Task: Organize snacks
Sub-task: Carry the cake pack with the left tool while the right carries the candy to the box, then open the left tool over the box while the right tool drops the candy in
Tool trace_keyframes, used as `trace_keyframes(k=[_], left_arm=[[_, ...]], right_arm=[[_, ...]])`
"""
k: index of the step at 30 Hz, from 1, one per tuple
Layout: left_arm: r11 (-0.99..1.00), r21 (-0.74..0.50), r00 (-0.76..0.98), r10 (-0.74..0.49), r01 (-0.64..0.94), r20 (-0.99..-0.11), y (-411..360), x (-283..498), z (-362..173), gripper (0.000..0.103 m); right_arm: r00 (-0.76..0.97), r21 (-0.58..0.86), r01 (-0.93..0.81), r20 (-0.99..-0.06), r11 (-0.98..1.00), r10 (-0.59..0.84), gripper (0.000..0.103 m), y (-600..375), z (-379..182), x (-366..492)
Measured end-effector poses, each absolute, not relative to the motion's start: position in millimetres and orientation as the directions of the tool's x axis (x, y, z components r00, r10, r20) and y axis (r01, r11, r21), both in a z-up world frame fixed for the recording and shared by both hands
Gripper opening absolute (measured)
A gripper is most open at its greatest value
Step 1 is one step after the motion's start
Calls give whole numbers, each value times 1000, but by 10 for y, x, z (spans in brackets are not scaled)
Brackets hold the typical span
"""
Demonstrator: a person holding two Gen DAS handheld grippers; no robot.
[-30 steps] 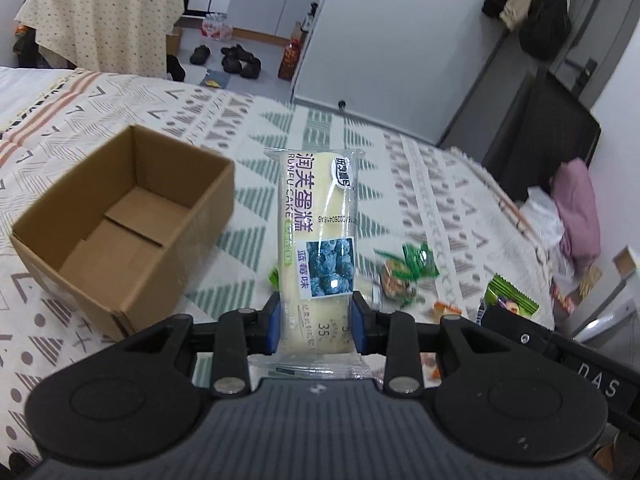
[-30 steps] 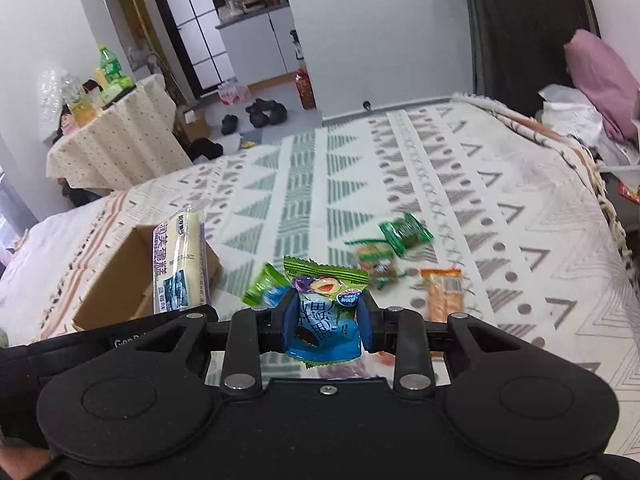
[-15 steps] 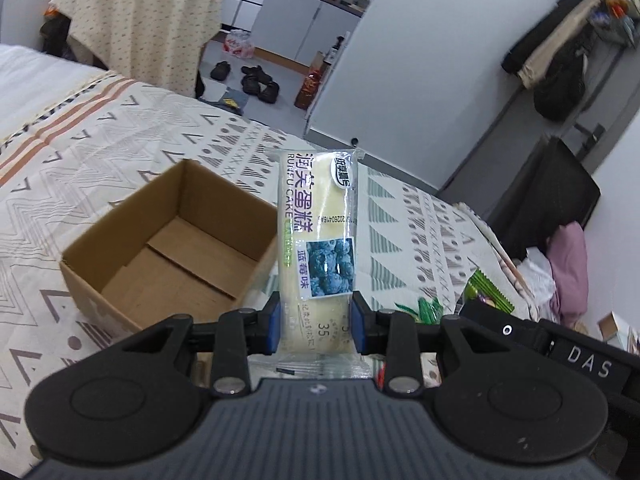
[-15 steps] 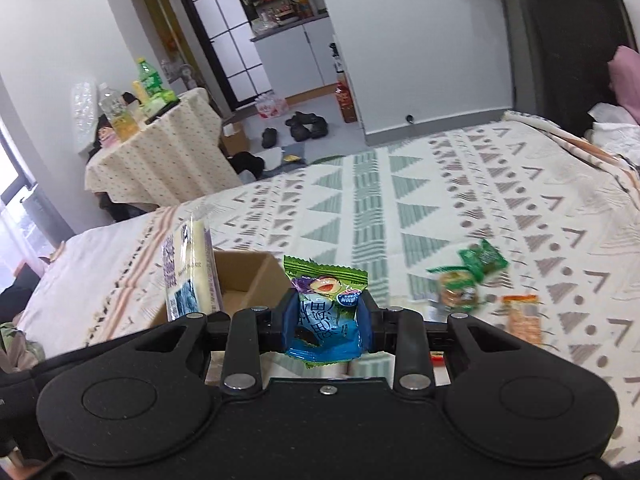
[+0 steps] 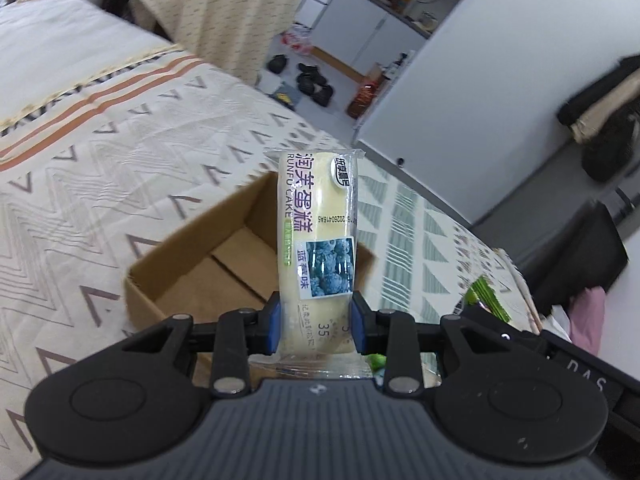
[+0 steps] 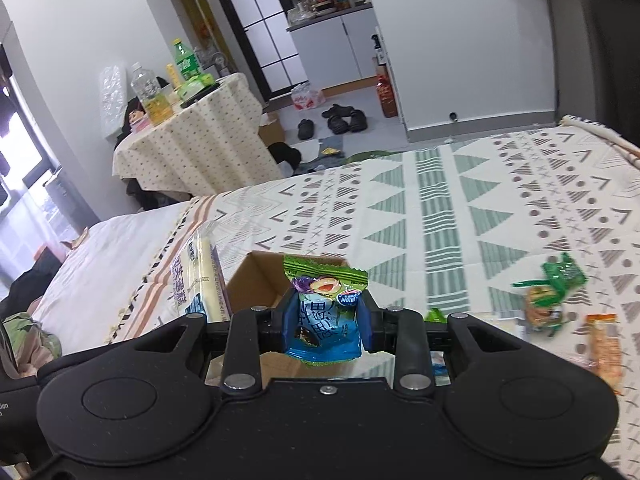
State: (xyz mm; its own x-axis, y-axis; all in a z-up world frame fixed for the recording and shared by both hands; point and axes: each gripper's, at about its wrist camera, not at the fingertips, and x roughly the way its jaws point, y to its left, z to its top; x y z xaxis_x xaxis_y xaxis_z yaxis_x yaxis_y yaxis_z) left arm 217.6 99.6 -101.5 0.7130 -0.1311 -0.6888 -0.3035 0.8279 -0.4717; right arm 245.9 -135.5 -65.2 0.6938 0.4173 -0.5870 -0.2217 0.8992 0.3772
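Note:
My left gripper (image 5: 316, 326) is shut on a long pale yellow cake packet (image 5: 316, 236) with a blueberry picture, held upright above the open cardboard box (image 5: 200, 276) on the patterned bedspread. My right gripper (image 6: 326, 330) is shut on a small blue and green candy packet (image 6: 324, 312), held just in front of the same box (image 6: 260, 284). The cake packet also shows at the left in the right wrist view (image 6: 198, 276). The box looks empty inside.
Loose snacks lie on the bedspread at the right: a green and brown packet (image 6: 552, 292) and an orange packet (image 6: 604, 344). A cloth-covered table with bottles (image 6: 188, 136) stands beyond the bed. Shoes (image 6: 340, 120) lie on the floor.
Both grippers have swung left toward the box with their packets still held. The box now sits straight ahead of each gripper, and the loose snacks have slid to the right edge.

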Motion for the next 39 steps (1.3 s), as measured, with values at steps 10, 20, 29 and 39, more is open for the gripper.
trace_keyframes(k=[10,20,29,39], left_arm=[[798,-466,661,-116,-382,-741,1180,2322,-1229,33],[791,-413,642,-33,-451,-766,1213,2338,-1234,50],[787,-398,637,-7,-473,-771,1162,2335,-1192,73],[807,-367,630,8,-462,-777,939,2322,-1149,88]], right_arm=[[639,413,-247,-611,877,467,31,-1004,-871,2684],[610,426,-271,-617,863,497,31,-742,-905,2848],[621,439,-225,-623,870,475,48,-1003,-892,2813],[660,394,-161,-639,905,395,76,-1491,-872,2568]])
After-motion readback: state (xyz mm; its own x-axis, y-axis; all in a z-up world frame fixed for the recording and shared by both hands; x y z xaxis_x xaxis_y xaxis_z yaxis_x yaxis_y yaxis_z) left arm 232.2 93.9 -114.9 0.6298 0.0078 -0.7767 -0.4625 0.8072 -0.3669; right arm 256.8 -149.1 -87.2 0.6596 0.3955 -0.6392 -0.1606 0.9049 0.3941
